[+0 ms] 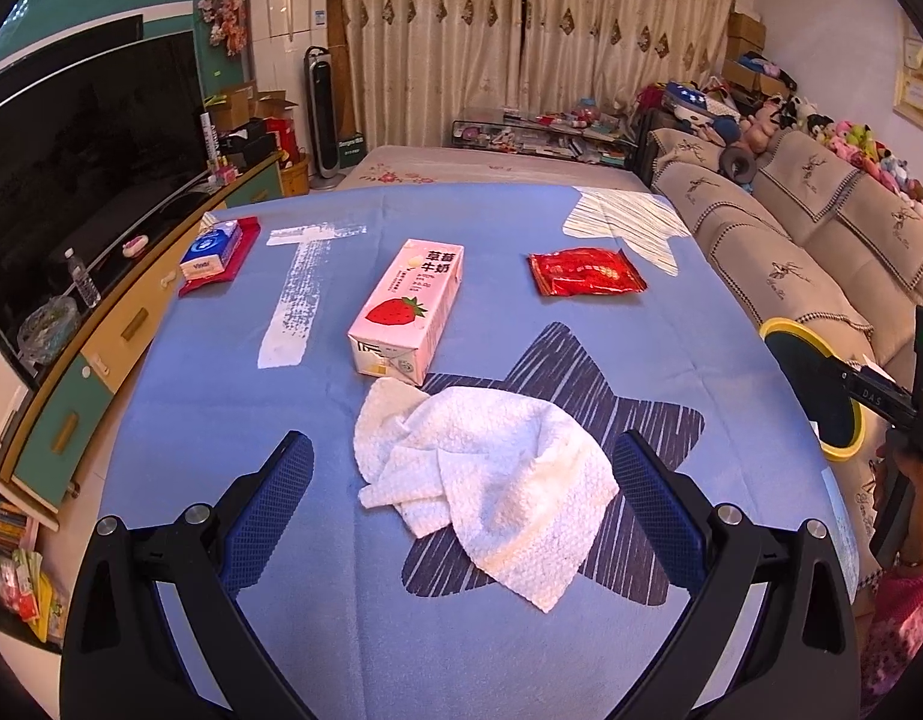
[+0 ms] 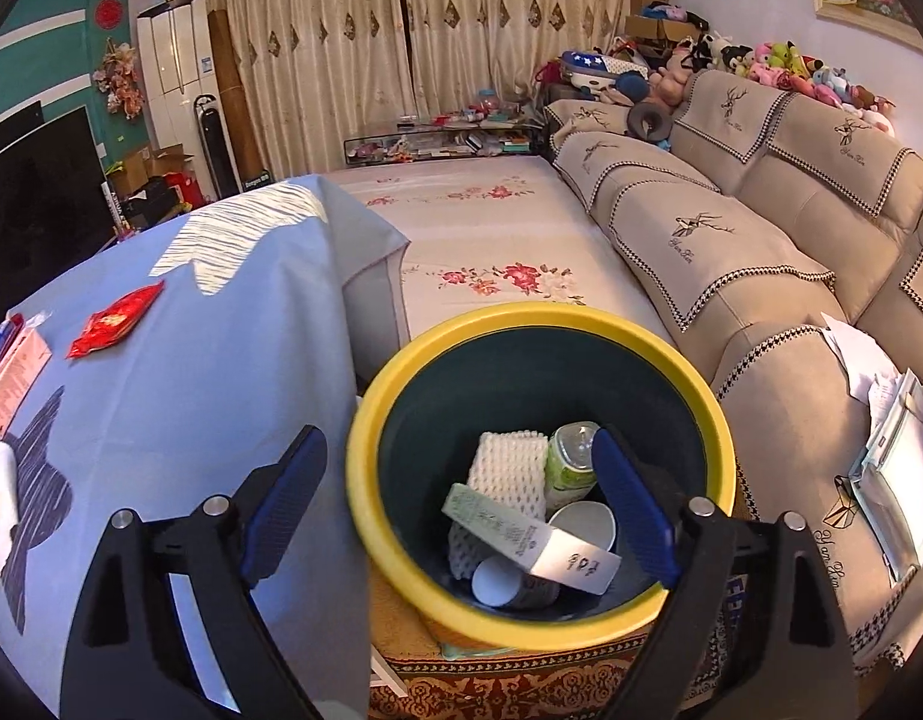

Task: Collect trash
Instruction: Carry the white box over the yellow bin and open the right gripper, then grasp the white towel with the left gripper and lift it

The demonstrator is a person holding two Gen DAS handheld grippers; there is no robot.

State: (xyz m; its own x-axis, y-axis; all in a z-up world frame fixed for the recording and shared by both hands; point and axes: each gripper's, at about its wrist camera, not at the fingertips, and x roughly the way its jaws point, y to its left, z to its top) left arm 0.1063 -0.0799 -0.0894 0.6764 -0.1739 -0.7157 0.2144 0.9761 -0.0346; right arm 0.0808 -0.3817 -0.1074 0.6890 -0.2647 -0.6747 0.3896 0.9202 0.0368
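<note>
Two grippers, both wide, holding nothing; left gripper (image 1: 461,474) straddling paper towel (image 1: 491,480) at frame center-bottom, long axis diag. toward lower right; right gripper (image 2: 461,480) over bin (image 2: 401,570), lower center.

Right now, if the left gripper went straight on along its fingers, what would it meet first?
Most likely the crumpled white paper towel, lying between the open left gripper fingers; the strawberry milk carton sits beyond it. Depth is uncertain.
</note>
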